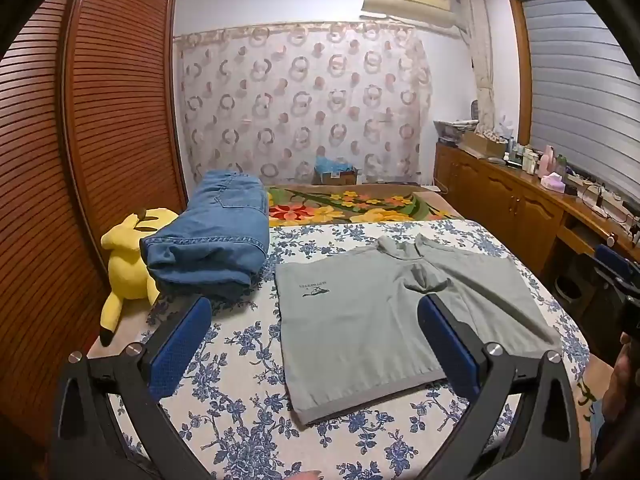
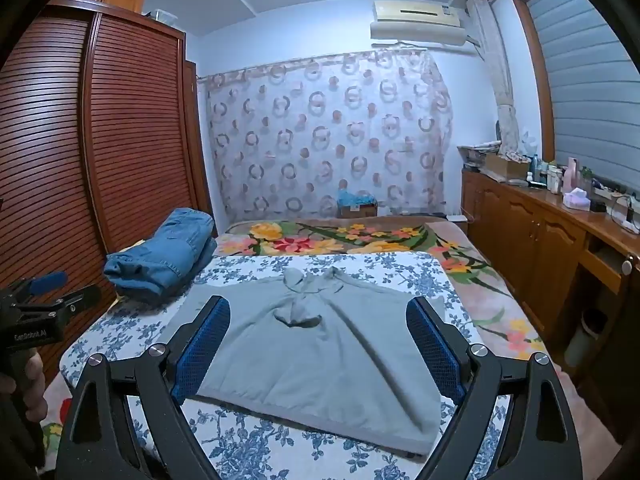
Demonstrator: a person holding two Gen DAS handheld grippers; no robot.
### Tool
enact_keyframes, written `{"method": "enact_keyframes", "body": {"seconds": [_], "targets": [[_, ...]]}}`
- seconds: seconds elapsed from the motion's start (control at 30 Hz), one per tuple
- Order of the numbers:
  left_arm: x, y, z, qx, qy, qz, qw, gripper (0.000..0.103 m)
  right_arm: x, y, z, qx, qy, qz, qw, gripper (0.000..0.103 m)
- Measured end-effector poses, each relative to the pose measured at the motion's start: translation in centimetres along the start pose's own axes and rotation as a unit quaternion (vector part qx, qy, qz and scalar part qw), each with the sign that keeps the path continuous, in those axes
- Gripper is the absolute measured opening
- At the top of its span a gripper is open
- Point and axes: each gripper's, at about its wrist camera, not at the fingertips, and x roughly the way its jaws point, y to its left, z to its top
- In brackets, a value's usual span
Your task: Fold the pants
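Grey pants lie flat on the blue-flowered sheet, waistband toward me and a small print on the left leg. In the right wrist view the same pants are bunched at the crotch. My left gripper hovers open above the pants' left half with nothing between its blue pads. My right gripper is held open over the middle of the pants, also holding nothing. The left gripper also shows at the left edge of the right wrist view, held in a hand.
Folded blue jeans sit on the bed's left side beside a yellow plush toy. A louvred wooden wardrobe stands along the left. A flowered blanket covers the far bed. A cluttered wooden cabinet lines the right.
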Motion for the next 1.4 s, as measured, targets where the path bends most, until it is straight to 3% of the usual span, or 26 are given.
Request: {"method": "enact_keyframes", "body": {"seconds": [1.4], "targets": [[-1.0, -0.3, 0.5, 0.000, -0.005, -0.001, 1.0000, 0.103, -0.5, 0.2, -0.1, 0.001, -0.009, 0.001, 1.000, 0.091]]}}
